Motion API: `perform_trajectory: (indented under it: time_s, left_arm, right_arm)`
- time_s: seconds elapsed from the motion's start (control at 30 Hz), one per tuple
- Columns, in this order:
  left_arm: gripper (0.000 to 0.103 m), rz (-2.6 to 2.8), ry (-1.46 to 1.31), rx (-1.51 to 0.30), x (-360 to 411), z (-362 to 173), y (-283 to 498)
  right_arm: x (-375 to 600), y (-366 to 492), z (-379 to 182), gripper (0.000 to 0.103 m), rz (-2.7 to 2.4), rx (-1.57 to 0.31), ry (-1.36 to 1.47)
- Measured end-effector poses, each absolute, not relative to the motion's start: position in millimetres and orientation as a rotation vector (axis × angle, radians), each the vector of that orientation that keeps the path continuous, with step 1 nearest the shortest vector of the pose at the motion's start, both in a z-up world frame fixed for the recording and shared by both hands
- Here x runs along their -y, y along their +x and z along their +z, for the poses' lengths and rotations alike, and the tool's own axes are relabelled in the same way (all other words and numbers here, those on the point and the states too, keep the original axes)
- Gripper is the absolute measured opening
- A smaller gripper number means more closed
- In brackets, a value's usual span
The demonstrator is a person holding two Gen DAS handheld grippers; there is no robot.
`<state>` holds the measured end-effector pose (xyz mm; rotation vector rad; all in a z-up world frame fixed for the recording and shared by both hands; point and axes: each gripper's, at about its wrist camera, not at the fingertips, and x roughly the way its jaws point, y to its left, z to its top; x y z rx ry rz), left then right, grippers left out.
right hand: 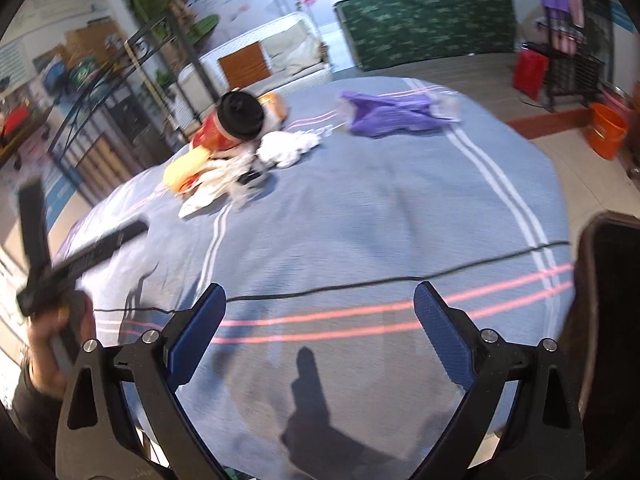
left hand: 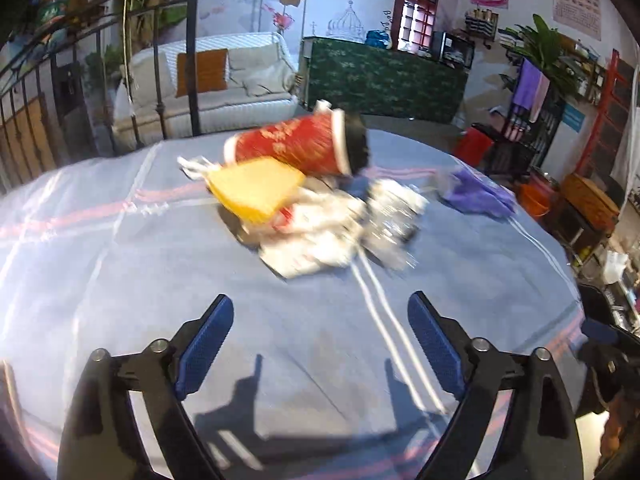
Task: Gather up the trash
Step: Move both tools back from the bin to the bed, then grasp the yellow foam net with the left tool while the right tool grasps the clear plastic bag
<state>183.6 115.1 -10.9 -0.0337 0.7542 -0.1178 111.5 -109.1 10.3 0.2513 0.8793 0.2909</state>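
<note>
A heap of trash lies mid-table on the blue-grey cloth (left hand: 120, 280). A red paper cup (left hand: 292, 144) with a black lid lies on its side over a yellow wrapper (left hand: 256, 192), white crumpled paper (left hand: 316, 236) and a silvery wrapper (left hand: 392, 216). The right wrist view shows the cup (right hand: 234, 122), the yellow wrapper (right hand: 186, 168) and white tissue (right hand: 288, 146). My left gripper (left hand: 320, 312) is open and empty, short of the heap. My right gripper (right hand: 320, 304) is open and empty, well short of the heap. The left gripper's fingers (right hand: 100, 246) show at the left of the right wrist view.
A purple cloth (left hand: 478, 196) lies right of the heap, also in the right wrist view (right hand: 388, 114). A thin black cable (right hand: 400, 280) crosses the table before my right gripper. An orange bucket (right hand: 606, 130) and a red bin (right hand: 530, 68) stand on the floor beyond the table.
</note>
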Motion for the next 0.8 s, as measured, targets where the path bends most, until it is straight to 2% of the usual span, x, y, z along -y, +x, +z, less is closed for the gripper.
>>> perform_trajectory:
  time_s: [0.17,0.27,0.33,0.43,0.5,0.6,0.8]
  left_arm:
    - [0.082,-0.118,0.066,-0.767,-120.9,-6.3,242.4]
    - [0.082,-0.120,0.105,-0.815,-123.2,-19.5,281.7]
    - [0.079,-0.114,0.123,-0.849,-125.5,-31.6,298.9]
    - [0.062,-0.092,0.157,-0.898,-130.0,-51.2,313.1]
    - [0.041,-0.099,0.106,-0.916,-141.0,-57.8,311.6]
    - [0.024,-0.120,-0.038,-0.926,-163.8,-59.8,303.1]
    - [0.019,-0.119,-0.119,-0.871,-187.4,-47.4,268.7]
  right_arm:
    - [83.4,122.2,9.4,0.094,0.318,-0.899,0.216]
    - [75.7,125.9,10.1,0.094,0.326,-0.910,0.208]
    - [72.1,129.2,10.4,0.094,0.327,-0.914,0.198]
    - [69.2,134.0,10.3,0.094,0.330,-0.921,0.184]
    - [67.0,137.8,10.4,0.094,0.334,-0.926,0.184]
    - [58.9,149.6,7.2,0.094,0.345,-0.936,0.187]
    - [34.6,177.5,7.4,0.094,0.394,-0.940,0.188]
